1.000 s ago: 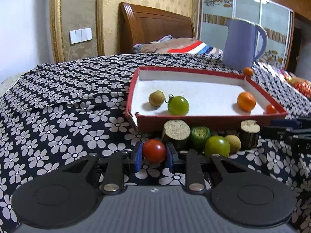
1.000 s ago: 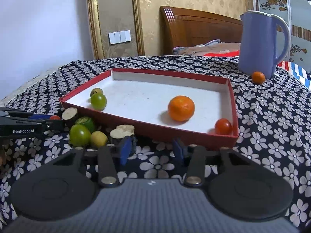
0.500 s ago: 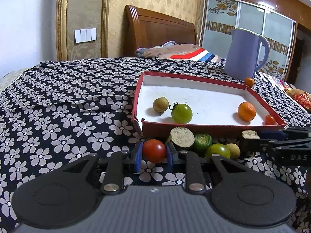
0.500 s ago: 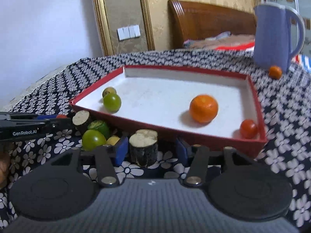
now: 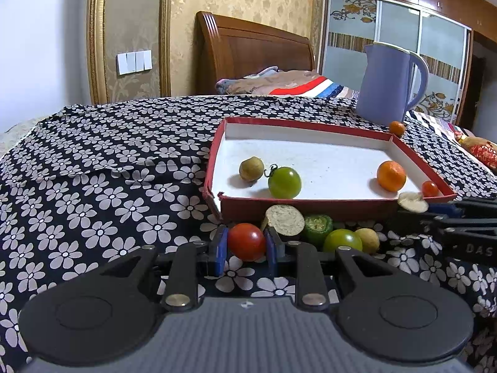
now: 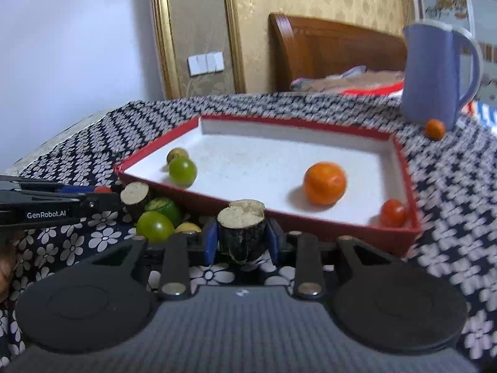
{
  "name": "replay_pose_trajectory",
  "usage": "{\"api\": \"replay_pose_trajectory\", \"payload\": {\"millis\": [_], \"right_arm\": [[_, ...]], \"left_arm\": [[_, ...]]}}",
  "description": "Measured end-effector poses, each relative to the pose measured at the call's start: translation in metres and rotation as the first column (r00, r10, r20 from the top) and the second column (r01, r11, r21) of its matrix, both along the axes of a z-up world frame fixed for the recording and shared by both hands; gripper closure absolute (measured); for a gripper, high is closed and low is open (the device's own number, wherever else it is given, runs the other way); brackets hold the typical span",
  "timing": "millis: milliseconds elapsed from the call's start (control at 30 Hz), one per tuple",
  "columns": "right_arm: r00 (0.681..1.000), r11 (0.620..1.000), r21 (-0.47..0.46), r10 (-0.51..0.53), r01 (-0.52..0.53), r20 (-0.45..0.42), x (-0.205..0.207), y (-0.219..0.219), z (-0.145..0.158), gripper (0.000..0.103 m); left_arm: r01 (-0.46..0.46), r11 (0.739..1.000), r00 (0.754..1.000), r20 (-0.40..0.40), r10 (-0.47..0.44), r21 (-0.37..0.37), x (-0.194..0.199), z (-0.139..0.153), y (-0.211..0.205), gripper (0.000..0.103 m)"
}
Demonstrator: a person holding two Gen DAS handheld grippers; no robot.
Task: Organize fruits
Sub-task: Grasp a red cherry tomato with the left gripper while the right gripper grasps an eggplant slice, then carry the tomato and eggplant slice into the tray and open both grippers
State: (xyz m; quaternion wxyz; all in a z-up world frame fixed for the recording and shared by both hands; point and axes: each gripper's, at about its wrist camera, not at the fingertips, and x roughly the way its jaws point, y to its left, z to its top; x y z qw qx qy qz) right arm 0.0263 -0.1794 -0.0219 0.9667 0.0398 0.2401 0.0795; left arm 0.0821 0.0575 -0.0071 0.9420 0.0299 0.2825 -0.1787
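left gripper (image 5: 246,242): pinching red tomato (image 5: 246,241), near red tray (image 5: 310,209)
right gripper (image 6: 240,239): closing on dark cut chunk (image 6: 241,233)

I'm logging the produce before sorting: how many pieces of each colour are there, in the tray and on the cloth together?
red round tomatoes: 2
green round tomatoes: 2
green cut piece: 1
orange round citrus fruits: 2
tan round fruits: 2
dark cut chunks with pale faces: 2
Total: 11

Both wrist cams low, facing tray (image 5: 326,205)
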Motion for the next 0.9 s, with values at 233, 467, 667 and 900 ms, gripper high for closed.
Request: {"api": "replay_pose_trajectory", "payload": {"millis": [233, 467, 667, 900], "right_arm": [[0.994, 0.995, -0.066, -0.068, 0.074, 0.083, -0.009, -0.001, 0.026, 0.072], [0.987, 0.983, -0.102, -0.148, 0.153, 0.053, 0.029, -0.005, 0.037, 0.072], [0.987, 0.985, -0.061, -0.161, 0.160, -0.010, 0.051, -0.009, 0.019, 0.072], [0.984, 0.981, -0.076, -0.177, 0.176, -0.001, 0.061, -0.005, 0.013, 0.072]], "left_arm": [[0.027, 0.999, 0.995, 0.094, -0.029, 0.021, -0.012, 0.034, -0.042, 0.078], [0.006, 0.999, 0.996, 0.088, -0.010, 0.040, 0.024, 0.036, -0.079, 0.078], [0.020, 1.000, 1.000, -0.005, -0.020, 0.012, 0.053, 0.016, -0.086, 0.078], [-0.002, 1.000, 1.000, 0.004, 0.002, -0.010, 0.063, 0.013, -0.084, 0.078]]}}
